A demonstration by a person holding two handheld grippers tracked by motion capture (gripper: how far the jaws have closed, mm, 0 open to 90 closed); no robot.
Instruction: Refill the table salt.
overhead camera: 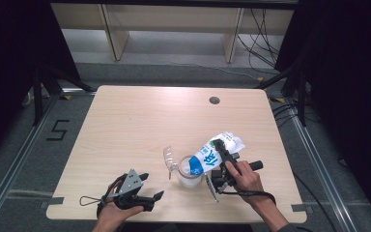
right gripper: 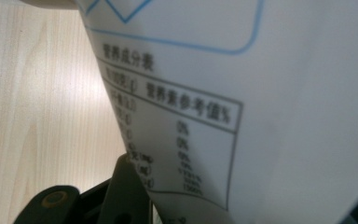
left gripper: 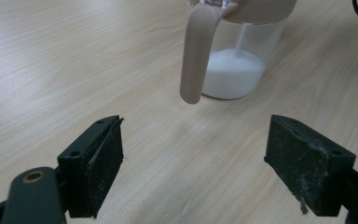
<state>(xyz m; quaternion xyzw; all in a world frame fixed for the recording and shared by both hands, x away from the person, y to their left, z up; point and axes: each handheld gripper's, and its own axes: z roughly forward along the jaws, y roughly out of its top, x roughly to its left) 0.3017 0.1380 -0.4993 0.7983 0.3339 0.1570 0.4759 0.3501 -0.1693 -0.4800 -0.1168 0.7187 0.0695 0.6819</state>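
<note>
A clear measuring jug (overhead camera: 189, 177) with a beige handle (left gripper: 196, 51) stands near the table's front, its clear lid (overhead camera: 169, 159) flipped open to the left. White powder (left gripper: 233, 74) lies in its bottom, and a thin stream falls into it. A white and blue bag (overhead camera: 206, 157) is tilted mouth-down over the jug, with my right gripper (overhead camera: 222, 155) shut on it. In the right gripper view the bag's printed table (right gripper: 191, 121) is close up. My left gripper (overhead camera: 152, 185) rests open at the front left, its jaws (left gripper: 200, 158) wide apart and pointed at the jug.
The light wooden table (overhead camera: 140, 121) has a round cable hole (overhead camera: 214, 100) at the back right. Its front edge runs just below both hands. Beyond the table are grey floor, a taped mark (overhead camera: 58, 129) and cables (overhead camera: 263, 34).
</note>
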